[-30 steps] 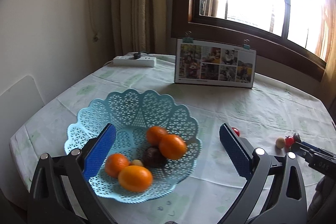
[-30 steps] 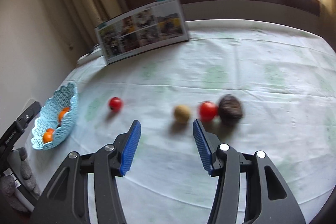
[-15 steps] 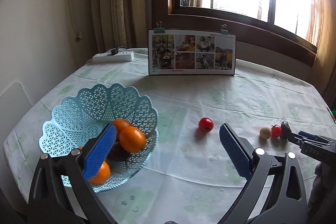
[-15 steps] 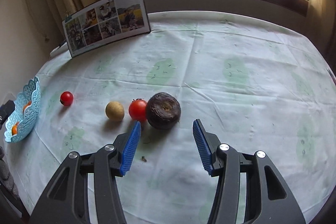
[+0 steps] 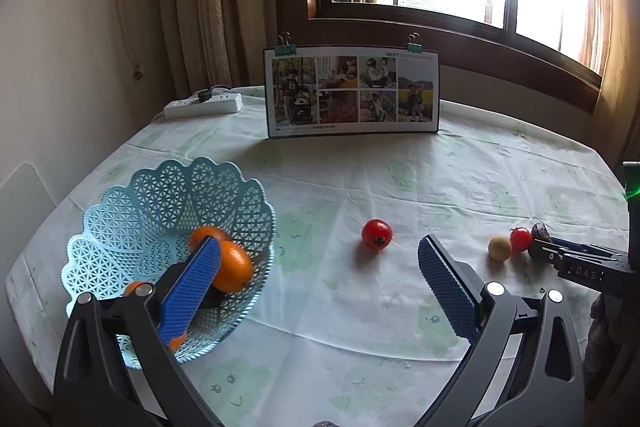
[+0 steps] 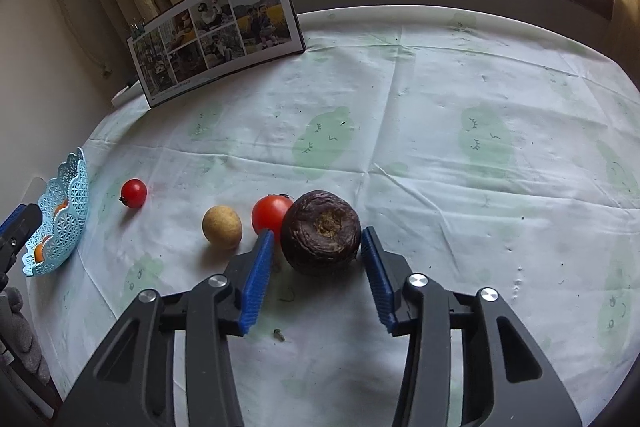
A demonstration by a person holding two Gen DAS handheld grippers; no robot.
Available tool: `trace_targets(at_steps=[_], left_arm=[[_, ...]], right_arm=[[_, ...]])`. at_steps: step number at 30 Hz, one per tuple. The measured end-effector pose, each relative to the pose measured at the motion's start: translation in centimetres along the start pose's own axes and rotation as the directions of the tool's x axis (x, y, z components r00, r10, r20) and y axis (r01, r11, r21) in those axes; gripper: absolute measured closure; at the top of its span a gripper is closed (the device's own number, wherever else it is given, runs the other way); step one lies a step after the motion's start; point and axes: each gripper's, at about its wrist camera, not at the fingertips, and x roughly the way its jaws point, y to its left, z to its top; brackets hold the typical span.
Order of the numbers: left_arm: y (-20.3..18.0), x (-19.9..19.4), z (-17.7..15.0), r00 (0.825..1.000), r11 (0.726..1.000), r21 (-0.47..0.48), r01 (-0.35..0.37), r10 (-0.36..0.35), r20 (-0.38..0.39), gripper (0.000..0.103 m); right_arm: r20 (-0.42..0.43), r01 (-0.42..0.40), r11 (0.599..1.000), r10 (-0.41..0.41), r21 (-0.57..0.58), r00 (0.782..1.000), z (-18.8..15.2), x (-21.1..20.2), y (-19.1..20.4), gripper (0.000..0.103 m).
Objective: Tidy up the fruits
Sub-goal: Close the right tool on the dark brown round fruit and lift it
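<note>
Dark wrinkled fruit [image 6: 320, 231], pale stem scar, between spread right gripper [image 6: 318, 242] fingers.

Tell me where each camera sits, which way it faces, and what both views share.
Left wrist: rides the left gripper, facing the window across the round table; its open blue-padded fingers show, beside the light-blue lattice basket.
Right wrist: rides the right gripper, looking down-forward at the dark wrinkled round fruit between open fingers.
Shared: small red tomato, tan round fruit, clipped photo board.
</note>
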Motion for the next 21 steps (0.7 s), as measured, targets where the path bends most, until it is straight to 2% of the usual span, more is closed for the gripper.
trace_targets(at_steps=[6, 13, 21], left_arm=[[-2.3, 0.9, 0.1, 0.999, 0.998, 0.055, 0.029, -0.028, -0.016, 0.003], [-5.7, 2.7, -0.2, 0.995, 0.988, 0.124, 0.088, -0.080, -0.062, 0.003], [-11.1, 4.8, -0.4, 0.977, 0.947, 0.245, 0.207, -0.185, -0.109, 0.003]], right_arm=[[0.009, -0.007, 1.000, 0.007, 0.007, 1.000, -0.3, -0.9, -0.3, 0.062], [0.046, 0.043, 0.999, -0.043, 0.003, 0.998, -1.2, -3.1, -0.9, 0.062], [0.055, 0.031, 0.998, -0.034, 0.053, 0.998, -2.1, -3.7, -2.4, 0.062]])
